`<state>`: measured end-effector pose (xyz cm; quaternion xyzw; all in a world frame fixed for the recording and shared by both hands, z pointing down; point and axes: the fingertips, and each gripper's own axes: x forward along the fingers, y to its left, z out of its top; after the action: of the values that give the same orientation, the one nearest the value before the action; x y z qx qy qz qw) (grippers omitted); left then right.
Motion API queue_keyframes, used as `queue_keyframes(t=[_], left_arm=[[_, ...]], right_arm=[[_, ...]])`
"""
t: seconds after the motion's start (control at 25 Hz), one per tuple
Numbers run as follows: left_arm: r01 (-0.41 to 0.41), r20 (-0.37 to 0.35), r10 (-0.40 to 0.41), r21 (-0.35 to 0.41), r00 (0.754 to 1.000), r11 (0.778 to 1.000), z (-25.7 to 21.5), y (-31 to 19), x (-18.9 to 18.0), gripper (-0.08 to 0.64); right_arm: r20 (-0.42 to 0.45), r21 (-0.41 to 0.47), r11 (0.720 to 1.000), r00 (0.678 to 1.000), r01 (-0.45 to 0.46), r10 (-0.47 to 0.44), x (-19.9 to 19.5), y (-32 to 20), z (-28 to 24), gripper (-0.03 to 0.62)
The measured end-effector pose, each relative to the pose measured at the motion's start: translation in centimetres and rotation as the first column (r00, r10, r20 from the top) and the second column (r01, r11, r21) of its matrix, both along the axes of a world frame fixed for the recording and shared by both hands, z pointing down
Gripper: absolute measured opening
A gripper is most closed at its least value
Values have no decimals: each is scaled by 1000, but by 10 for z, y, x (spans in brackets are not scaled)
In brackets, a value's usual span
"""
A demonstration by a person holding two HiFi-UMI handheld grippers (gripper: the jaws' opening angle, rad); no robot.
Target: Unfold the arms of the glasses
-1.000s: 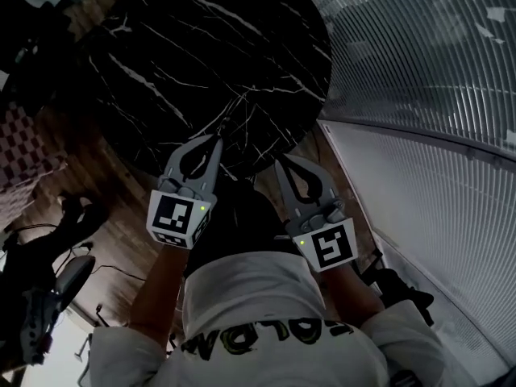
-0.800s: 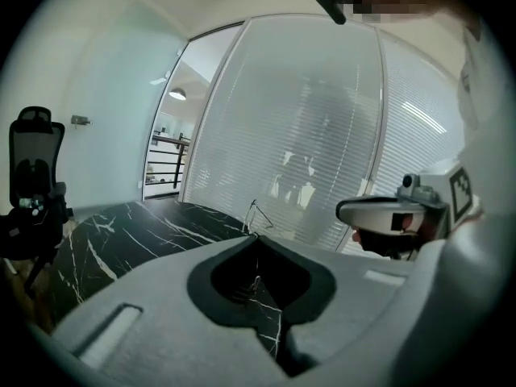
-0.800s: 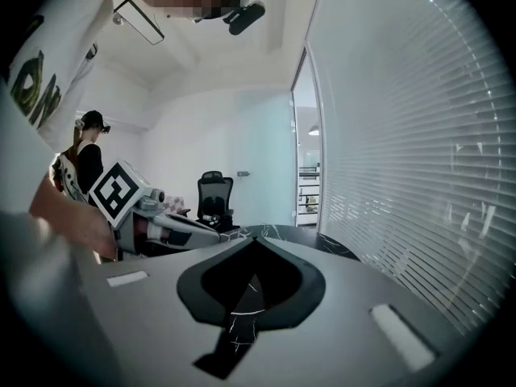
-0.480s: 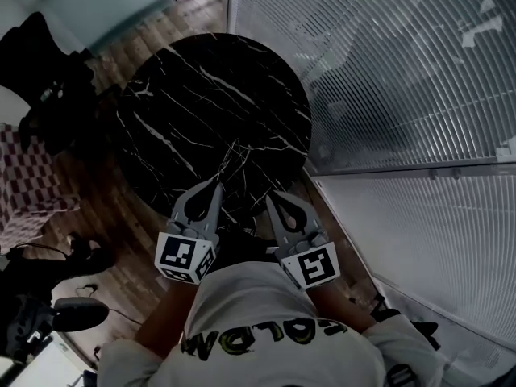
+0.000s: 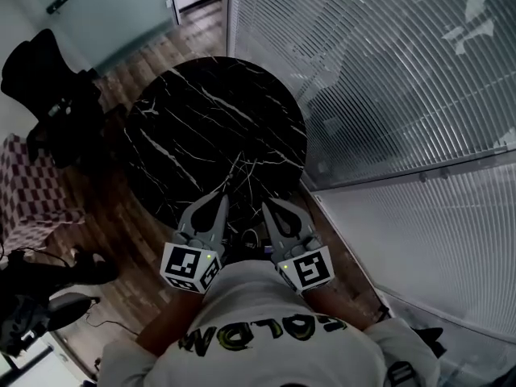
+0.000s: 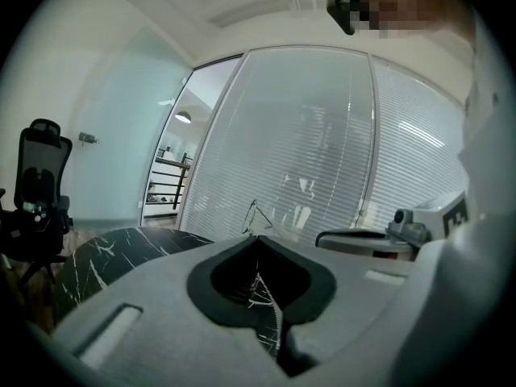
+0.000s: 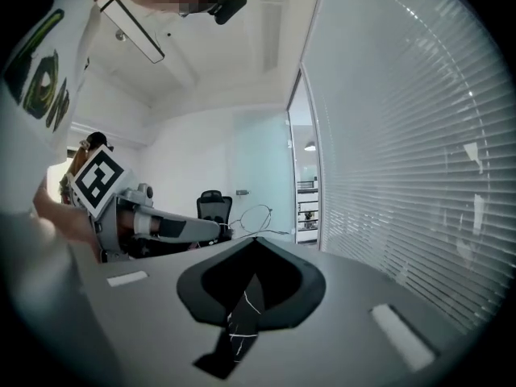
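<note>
**Thin wire-rimmed glasses (image 7: pixel 251 218) held in the air between two tools**

Glasses hang clear of the round black marble surface (image 5: pixel 218 127) with white veins, caught between the tips of the two grey tools. In the right gripper view one round lens stands upright just beyond the tip of the right tool (image 7: pixel 256 238). A fine wire runs from it to the tip of the left tool (image 7: pixel 219 230), and another runs off to the right. In the left gripper view the same glasses (image 6: pixel 251 214) show nearly edge-on, rising straight off the tip of the left tool (image 6: pixel 258 237). A thin wire slants down from them towards the right tool (image 6: pixel 318 236).

Both tools have their jaws together at the tip, each pinching the fine wire of the frame. Which part of the frame each one grips is too small to tell, and so is whether the arms are folded or spread.

In the head view the left tool (image 5: pixel 222 198) and right tool (image 5: pixel 266 208) lie side by side, near each other. Their tips point away from the person over the near rim of the surface. The glasses are too thin and dark to make out there.

A wall of white horizontal blinds (image 5: pixel 387 79) stands beside the surface on the right. A black office chair (image 5: pixel 48 79) stands on the wooden floor (image 5: pixel 113 208) to the left. The person's white shirt (image 5: pixel 266 337) carries yellow-green lettering.
</note>
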<state>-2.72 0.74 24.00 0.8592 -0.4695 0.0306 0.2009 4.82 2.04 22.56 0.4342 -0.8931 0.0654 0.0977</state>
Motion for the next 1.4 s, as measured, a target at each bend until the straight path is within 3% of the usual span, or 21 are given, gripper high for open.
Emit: queue_keyframes(t=[0.12,0.4,0.92,1.4], left_arm=[[-9,-4,9,2,1000,1000,-2,2,3,4],[-32,-20,32,0,999,999,-2,10,11,3],[-44,-32,44,-18,999,999,-4,22,1,3],[-92,-9,92,-60,996,994,0,30,1,3]], right_arm=[[-27,43,999,999,28,-27,-5,1,-3,55],[-86,36,996,993,81,-78,-19,6,8,86],[-146,1,1000,989,-4,4,0,-1,24,24],[-303,79,997,953,22,3,30,-23,23,21]])
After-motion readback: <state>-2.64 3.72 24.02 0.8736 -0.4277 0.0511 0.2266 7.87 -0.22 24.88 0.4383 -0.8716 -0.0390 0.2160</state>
